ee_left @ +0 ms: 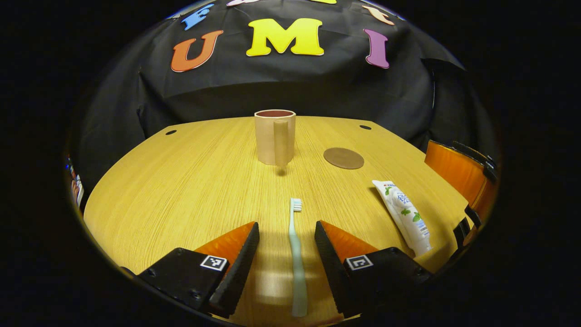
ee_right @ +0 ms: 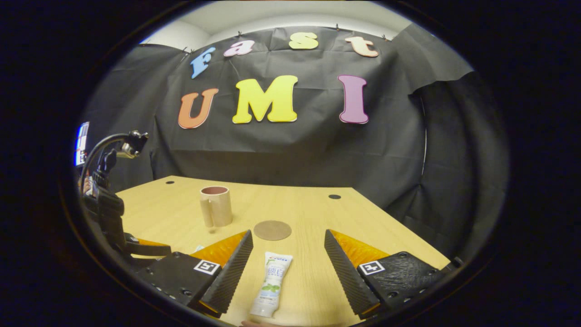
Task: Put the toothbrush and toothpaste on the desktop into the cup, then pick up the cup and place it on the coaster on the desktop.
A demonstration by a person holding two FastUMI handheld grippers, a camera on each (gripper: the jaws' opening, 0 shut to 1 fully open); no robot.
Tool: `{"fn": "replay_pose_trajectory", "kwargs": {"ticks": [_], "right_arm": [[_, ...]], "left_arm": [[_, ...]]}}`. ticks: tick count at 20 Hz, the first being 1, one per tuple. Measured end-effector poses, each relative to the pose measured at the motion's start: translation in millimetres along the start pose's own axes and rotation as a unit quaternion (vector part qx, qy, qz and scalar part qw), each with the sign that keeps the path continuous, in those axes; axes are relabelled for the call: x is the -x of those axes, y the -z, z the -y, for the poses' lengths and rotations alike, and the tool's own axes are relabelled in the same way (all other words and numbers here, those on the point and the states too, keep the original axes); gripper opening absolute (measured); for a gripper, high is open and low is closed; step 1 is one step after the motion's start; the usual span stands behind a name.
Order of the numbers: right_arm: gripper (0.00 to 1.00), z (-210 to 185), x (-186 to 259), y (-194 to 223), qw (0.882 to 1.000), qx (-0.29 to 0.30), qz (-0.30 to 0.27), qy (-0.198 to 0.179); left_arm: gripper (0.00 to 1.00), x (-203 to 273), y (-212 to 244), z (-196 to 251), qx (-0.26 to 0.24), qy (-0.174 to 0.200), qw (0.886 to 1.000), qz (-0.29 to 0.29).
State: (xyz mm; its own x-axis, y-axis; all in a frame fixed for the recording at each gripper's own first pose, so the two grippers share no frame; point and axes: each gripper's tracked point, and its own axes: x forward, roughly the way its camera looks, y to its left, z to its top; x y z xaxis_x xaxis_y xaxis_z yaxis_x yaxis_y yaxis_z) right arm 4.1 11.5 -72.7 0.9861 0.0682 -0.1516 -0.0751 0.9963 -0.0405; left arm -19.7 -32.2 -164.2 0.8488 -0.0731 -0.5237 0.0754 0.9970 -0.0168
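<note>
On the pale wooden bench (ee_left: 190, 181), the slim light-green toothbrush (ee_left: 296, 254) lies flat, bristles pointing toward the beige ceramic cup (ee_left: 275, 136) that stands upright farther back, with the round brown coaster (ee_left: 343, 158) just beside it. The white toothpaste tube (ee_left: 404, 215) lies off to the right, well apart from the brush.

The step in hand looks like the first pick-ups. The left claw (ee_left: 287, 254) should come down straight, so its fingers meet the handle's sides squarely near the middle; a grip near the end would likely let the brush tip as it lifts. It needs to end up head-up over the cup's mouth.

The left claw stands released, jaws wide on either side of the brush handle, touching nothing as far as I can tell. In the right gripper view the right claw (ee_right: 287, 268) is likewise spread open, straddling the tube (ee_right: 272, 284) without pressing it.
</note>
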Motion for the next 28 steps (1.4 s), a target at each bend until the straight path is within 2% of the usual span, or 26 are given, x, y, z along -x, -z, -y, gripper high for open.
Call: {"fn": "replay_pose_trajectory", "kwargs": {"ticks": [2,5,6,7,8,9,10,11,12,14,17,18,20,28], "right_arm": [[0.95,-5,1,8,1.0,-0.002,-0.009,-0.007],[0.95,-6,7,15,1.0,0.001,-0.017,-0.006],[0.95,-5,9,17,1.0,-0.002,-0.02,-0.006],[0.95,-3,11,19,1.0,-0.005,-0.023,-0.004],[0.95,0,14,24,1.0,-0.009,-0.028,-0.001],[0.95,2,17,27,0.999,-0.012,-0.031,0.003],[0.95,4,20,31,0.999,-0.015,-0.034,0.005],[0.95,4,24,33,0.999,-0.014,-0.037,0.007],[0.95,6,27,36,0.999,-0.012,-0.038,0.01],[0.95,8,32,34,0.999,-0.009,-0.035,0.014],[0.95,11,36,35,0.999,-0.001,-0.034,0.021],[0.97,10,37,38,0.999,-0.003,-0.037,0.019],[0.95,10,38,37,0.999,-0.01,-0.04,0.017],[0.95,11,27,48,0.996,-0.029,-0.076,0.023]], "left_arm": [[0.76,-2,2,-4,-0.005,-0.014,1.0,-0.005],[0.69,0,6,-1,-0.004,-0.012,1.0,-0.013],[0.73,1,8,-1,-0.006,-0.013,1.0,-0.016],[0.7,2,9,-1,-0.009,-0.012,1.0,-0.014],[0.61,4,10,0,-0.012,-0.011,1.0,-0.014],[0.58,7,11,0,-0.018,-0.01,1.0,-0.011],[0.46,7,13,3,-0.025,-0.008,1.0,-0.008],[0.5,8,13,5,-0.033,-0.005,0.999,-0.006],[0.47,10,16,8,-0.039,-0.002,0.999,-0.007],[0.24,14,18,10,-0.047,0.001,0.999,-0.007],[0.11,15,16,8,-0.037,0.004,0.999,-0.005],[0.09,14,17,8,-0.027,0.008,1.0,-0.004],[0.07,15,16,8,-0.02,0.021,1.0,-0.004],[0.06,23,11,6,-0.001,0.056,0.998,0.02]]}}
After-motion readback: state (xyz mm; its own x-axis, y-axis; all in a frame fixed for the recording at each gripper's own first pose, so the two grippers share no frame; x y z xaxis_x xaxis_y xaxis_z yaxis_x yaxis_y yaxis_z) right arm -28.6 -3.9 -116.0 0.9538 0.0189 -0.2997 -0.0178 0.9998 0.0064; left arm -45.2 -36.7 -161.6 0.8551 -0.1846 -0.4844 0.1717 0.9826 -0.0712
